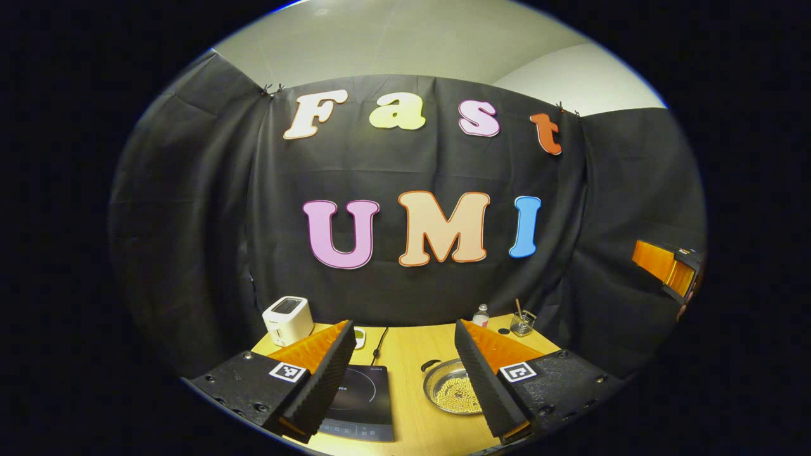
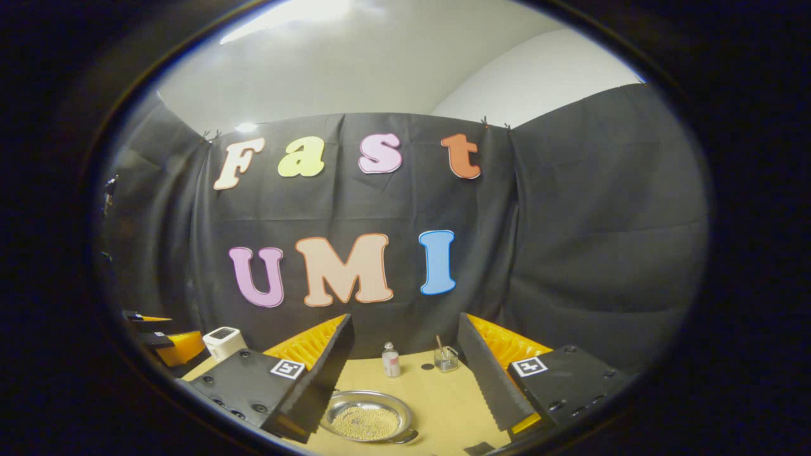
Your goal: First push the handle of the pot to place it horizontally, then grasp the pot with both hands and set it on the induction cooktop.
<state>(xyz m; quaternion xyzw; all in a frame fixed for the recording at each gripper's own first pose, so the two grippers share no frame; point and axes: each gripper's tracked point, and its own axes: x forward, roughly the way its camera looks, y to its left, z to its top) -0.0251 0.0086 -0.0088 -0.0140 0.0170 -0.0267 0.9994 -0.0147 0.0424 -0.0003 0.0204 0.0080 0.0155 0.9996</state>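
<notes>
Sitting on the wooden tabletop [image 1: 405, 354], the shallow metal pot [image 1: 453, 394] of small pale beads lies just right of the black induction cooktop [image 1: 361, 405], apart from it; its dark handle [image 1: 431, 365] points to the far left; both hand-held grippers, left [image 1: 402, 370] and right [image 2: 405, 367], hang above with fingers spread wide, holding nothing; farther back stand a white toaster [image 1: 288, 320], a small bottle [image 1: 481, 315] and a glass jar [image 1: 523, 324].

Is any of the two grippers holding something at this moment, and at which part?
Nothing is held. The left gripper and the right gripper are both open above the table, with the pot untouched.
</notes>
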